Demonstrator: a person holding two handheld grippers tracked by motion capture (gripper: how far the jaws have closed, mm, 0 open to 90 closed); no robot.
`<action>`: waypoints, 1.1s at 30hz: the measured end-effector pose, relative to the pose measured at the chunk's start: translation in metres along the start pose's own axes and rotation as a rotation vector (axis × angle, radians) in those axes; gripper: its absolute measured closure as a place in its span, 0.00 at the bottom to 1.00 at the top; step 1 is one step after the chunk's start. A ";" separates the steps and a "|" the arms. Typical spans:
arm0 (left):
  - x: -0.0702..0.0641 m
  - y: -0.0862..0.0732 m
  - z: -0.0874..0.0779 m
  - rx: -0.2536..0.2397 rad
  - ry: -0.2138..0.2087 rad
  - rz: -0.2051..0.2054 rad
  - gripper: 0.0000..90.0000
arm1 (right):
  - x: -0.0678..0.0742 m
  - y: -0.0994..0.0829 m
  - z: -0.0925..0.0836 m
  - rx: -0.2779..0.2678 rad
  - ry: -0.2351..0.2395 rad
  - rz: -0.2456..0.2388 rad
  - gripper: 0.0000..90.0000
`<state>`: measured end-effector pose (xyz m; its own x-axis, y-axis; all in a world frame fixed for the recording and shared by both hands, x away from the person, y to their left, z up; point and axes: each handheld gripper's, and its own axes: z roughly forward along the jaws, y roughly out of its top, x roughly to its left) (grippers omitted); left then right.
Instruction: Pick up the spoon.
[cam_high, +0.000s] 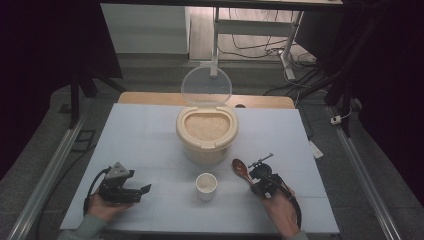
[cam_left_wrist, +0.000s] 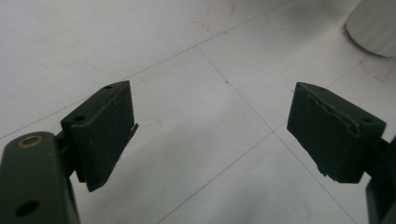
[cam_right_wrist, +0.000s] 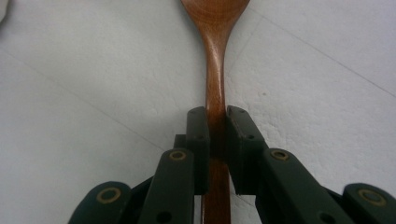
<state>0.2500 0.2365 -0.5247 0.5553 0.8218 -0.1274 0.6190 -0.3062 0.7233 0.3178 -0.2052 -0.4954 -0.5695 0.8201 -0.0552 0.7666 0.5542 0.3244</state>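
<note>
My right tool (cam_right_wrist: 215, 140) pinches the wooden spoon (cam_right_wrist: 215, 56) lying near the desk's (cam_high: 150, 130) front edge, my left tool (cam_left_wrist: 212, 135) gapes empty, so next I'd lift it toward the rice tub (cam_high: 207, 131).

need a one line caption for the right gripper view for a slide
Right gripper with its black jaws shut on the handle of a wooden spoon above the white table.

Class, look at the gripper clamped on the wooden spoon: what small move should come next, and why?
Probably lift the spoon toward the open rice tub. The right hand-held gripper is shut on its handle, the tub's lid is up, and a small cup waits nearby.
</note>
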 end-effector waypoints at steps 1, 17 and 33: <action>0.000 0.000 0.000 0.000 0.000 0.000 0.16 | -0.001 -0.001 0.000 -0.001 0.008 0.000 0.88; 0.000 0.000 0.000 0.000 0.004 0.003 0.16 | -0.022 -0.011 -0.031 -0.119 0.129 -0.037 0.88; -0.001 0.001 0.000 -0.001 0.009 0.008 0.16 | -0.010 -0.020 -0.077 -0.231 0.245 -0.264 0.89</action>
<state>0.2502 0.2355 -0.5243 0.5554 0.8235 -0.1155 0.6141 -0.3124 0.7248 0.2846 -0.2354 -0.4284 -0.8120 0.5813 0.0522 0.5148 0.6711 0.5335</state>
